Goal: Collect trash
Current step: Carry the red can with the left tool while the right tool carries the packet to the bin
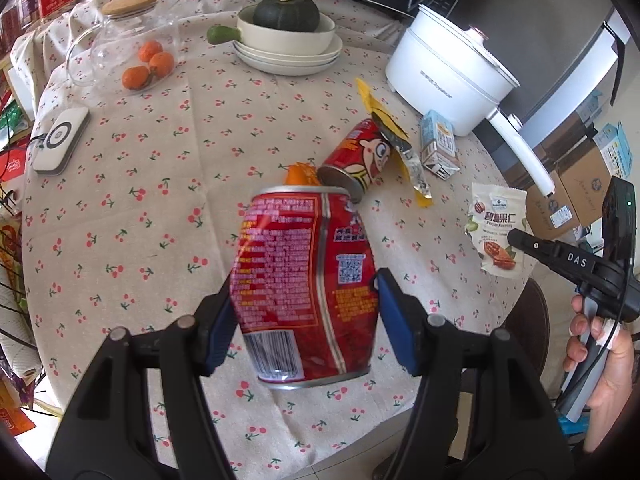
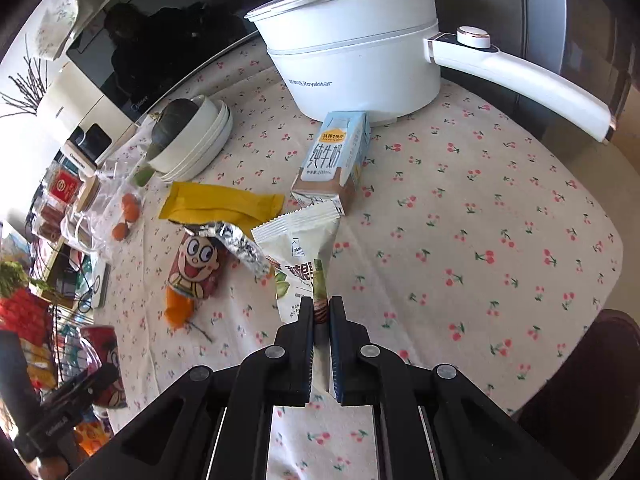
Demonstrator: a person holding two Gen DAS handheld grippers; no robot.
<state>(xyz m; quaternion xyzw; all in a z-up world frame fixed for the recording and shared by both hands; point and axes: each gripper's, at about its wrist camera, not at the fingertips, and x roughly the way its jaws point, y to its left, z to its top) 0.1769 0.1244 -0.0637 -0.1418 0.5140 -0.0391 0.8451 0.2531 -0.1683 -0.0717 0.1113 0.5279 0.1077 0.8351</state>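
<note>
While I'm watching both wrist feeds, my left gripper [image 1: 306, 308] is squeezing a dented red can [image 1: 306, 284], blue pads pressing on its two sides, and the can is hanging above the cherry-print tablecloth [image 1: 160, 184] rather than sitting on it. In the right wrist view that same can is showing up at the far left edge, off past the table.

My right gripper [image 2: 320, 312] is pinching a white nut snack packet [image 2: 304, 256] by its lower end, fingers nearly together with only the thin wrapper between them. The packet is sticking up and away from the jaws, above the cloth. From the left camera I'm also seeing a hand [image 1: 600, 344] wrapped around the right gripper's handle.

Stuff sitting on the table:
- a second red can [image 1: 358, 160] with a cartoon face, lying on its side
- a torn yellow wrapper [image 2: 220, 204] with a foil inside, draped against that can
- a bit of orange peel [image 2: 178, 306] just beside the can's end
- a small milk carton [image 2: 334, 160] lying flat, right in front of the white electric pot [image 2: 352, 60]

Further back I'm looking at a green squash [image 1: 286, 12] in a bowl on stacked plates and a glass jar [image 1: 132, 52] holding small oranges.
</note>
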